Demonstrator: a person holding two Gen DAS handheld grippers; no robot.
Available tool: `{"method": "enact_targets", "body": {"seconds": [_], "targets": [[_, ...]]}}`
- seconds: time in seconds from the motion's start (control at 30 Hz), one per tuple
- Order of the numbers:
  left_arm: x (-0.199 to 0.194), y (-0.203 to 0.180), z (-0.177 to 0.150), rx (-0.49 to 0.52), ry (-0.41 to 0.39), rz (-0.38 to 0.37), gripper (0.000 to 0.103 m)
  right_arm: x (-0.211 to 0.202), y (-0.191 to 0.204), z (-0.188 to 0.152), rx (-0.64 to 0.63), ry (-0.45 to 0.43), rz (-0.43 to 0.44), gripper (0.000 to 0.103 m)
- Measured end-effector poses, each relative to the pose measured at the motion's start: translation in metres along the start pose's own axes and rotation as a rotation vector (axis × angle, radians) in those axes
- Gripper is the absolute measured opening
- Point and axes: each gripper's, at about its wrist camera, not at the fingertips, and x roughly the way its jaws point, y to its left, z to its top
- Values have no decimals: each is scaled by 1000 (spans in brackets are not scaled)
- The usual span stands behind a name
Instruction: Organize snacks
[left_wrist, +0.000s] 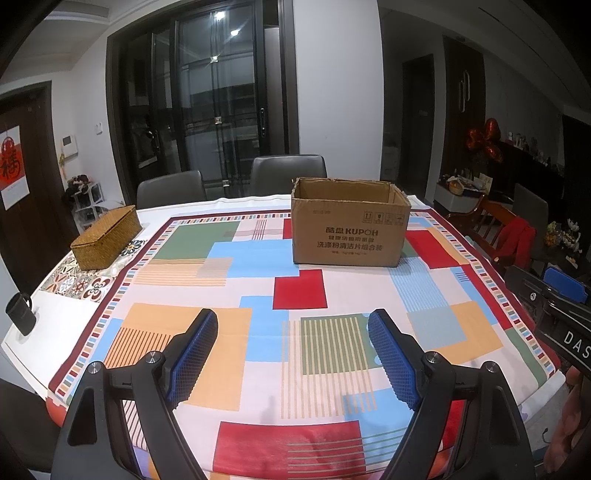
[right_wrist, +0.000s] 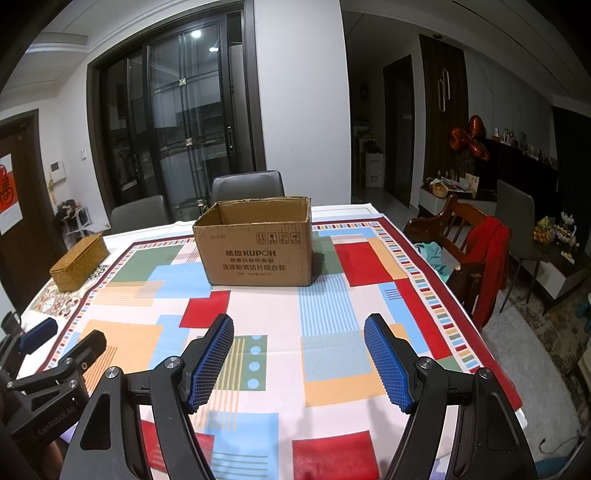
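An open brown cardboard box printed KUPOH stands at the far middle of the table; I cannot see into it. The right wrist view has the same cardboard box beyond my fingers. No snacks show in either view. My left gripper hovers open over the tablecloth near the front edge, nothing between its blue pads. My right gripper is open too, holding nothing, well short of the box. The other gripper shows at the left edge of the right wrist view, and at the right edge of the left wrist view.
A colourful patchwork tablecloth covers the table. A woven lidded basket sits at the far left, a dark mug at the left edge. Grey chairs stand behind the table; a wooden chair with a red garment is on the right.
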Motion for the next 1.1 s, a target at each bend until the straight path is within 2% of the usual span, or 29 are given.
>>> {"method": "enact_targets", "body": {"seconds": [1.1], "targets": [[2,6,1,-6,2,5,84,0,-1,1,0,-1,0,74]]}}
